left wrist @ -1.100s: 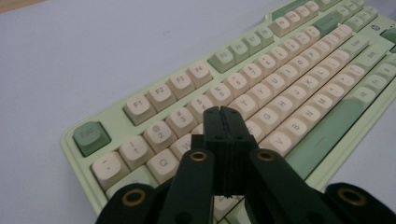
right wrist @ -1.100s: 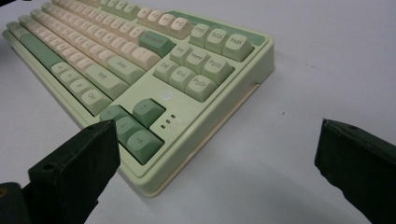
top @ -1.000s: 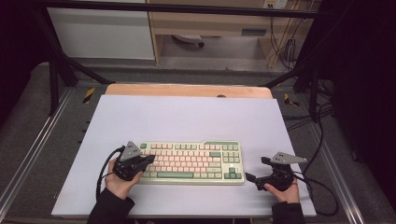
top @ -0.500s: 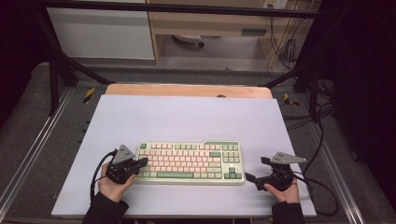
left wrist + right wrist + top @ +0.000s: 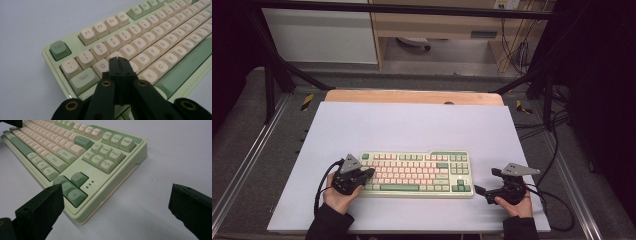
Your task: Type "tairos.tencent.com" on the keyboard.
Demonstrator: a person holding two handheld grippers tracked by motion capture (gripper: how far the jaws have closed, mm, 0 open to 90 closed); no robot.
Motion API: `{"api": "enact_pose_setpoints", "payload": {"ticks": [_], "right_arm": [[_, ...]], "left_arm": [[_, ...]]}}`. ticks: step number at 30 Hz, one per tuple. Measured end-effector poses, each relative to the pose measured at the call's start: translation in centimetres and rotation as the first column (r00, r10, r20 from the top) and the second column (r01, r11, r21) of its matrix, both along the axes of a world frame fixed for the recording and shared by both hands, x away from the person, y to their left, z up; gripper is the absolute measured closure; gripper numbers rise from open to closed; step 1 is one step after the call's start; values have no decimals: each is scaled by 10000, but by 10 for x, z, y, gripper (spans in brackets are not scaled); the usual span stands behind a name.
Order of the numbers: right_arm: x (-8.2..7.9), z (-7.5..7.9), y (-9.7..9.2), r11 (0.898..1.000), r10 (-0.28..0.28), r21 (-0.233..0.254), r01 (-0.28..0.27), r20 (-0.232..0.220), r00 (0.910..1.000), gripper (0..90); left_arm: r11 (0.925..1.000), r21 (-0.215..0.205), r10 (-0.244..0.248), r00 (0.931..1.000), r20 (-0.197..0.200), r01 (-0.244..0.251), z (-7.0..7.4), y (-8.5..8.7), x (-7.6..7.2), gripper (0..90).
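The left gripper (image 5: 119,60), jaws pressed together with nothing between, hovers over the keyboard (image 5: 417,172) at lower centre of the high view, its tip above the W and A keys. The right gripper (image 5: 484,192), jaws wide apart, rests at lower right, beside the keyboard's arrow-key corner. Risk: the broad tip could strike two keys at once. Since the earlier frames the left gripper has drawn slightly lower-left.

The keyboard (image 5: 416,173) has a pale green case, cream letter keys and darker green keys: Esc, space bar, arrows. Its lettering is grey. The desk (image 5: 412,125) is pale lilac-white, with a light wood strip along its far edge. Both grippers, left gripper (image 5: 367,173) and right gripper (image 5: 479,192), are black with grey top plates.
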State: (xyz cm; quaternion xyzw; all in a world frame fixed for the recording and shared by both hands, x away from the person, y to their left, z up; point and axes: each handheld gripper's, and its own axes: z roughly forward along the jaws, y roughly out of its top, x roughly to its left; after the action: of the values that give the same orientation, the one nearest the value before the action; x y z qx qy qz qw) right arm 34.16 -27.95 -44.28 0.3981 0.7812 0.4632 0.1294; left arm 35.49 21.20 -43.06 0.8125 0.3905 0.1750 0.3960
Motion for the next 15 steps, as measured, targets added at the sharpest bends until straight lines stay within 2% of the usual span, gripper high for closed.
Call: {"api": "enact_pose_setpoints", "payload": {"ticks": [7,15], "right_arm": [[0,0,0,10000,5,-5,-5,5,10000,7],[-1,4,2,10000,83,54,-84,48,10000,22]], "left_arm": [[10000,58,-45,10000,-9,45,-3,-1,1,900],[9998,-210,-54,9998,170,57,3,4,-4,900]]}}
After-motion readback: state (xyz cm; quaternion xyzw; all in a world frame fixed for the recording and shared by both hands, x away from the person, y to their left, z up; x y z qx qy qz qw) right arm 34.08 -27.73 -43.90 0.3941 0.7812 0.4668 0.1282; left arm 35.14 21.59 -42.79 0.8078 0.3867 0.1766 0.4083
